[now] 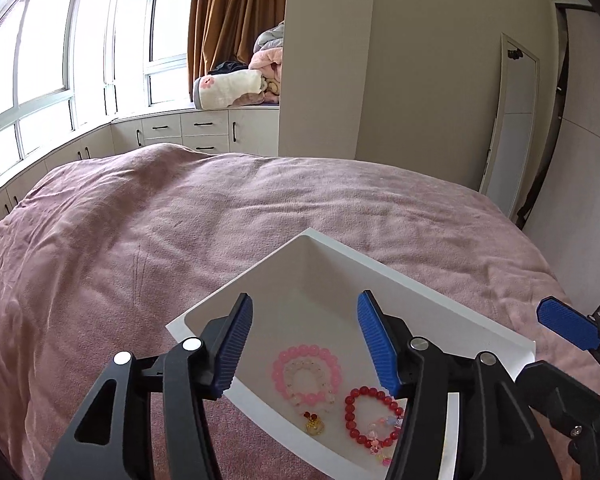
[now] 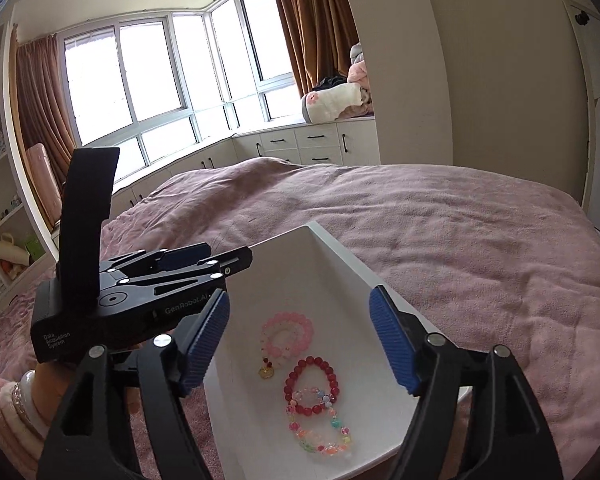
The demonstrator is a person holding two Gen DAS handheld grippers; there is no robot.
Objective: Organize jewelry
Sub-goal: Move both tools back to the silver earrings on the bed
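Left gripper (image 1: 306, 344) is spread wide w/ nothing between the blue pads, hovering over the near-left part of the white tray (image 1: 440, 300). Right gripper (image 2: 300, 344) likewise released and empty, above the same tray from the other side; its blue tip also shows at the right edge of the left wrist view.

Inside the tray, all four pieces lie flat on the floor: pink bead bracelet (image 2: 287, 334) farthest in, w/ a paler strand nested inside it; a small gold charm (image 2: 265, 372) just beside it; red bead bracelet (image 2: 311, 385) nearer; multicolour bead bracelet (image 2: 320, 432) nearest, overlapping the red one's lower edge. Tray sits on the pink bedspread (image 1: 140, 248) (soft, so it may tip if pressed).

Judgement: jewelry looks gathered already, so the step in hand is prob. tidying the layout or finishing. To do it well: come straight down, pinch one strand only at its free outer arc, avoid the red/multicolour overlap, lift slowly so beads don't drag neighbours, and don't lean on the tray rim.
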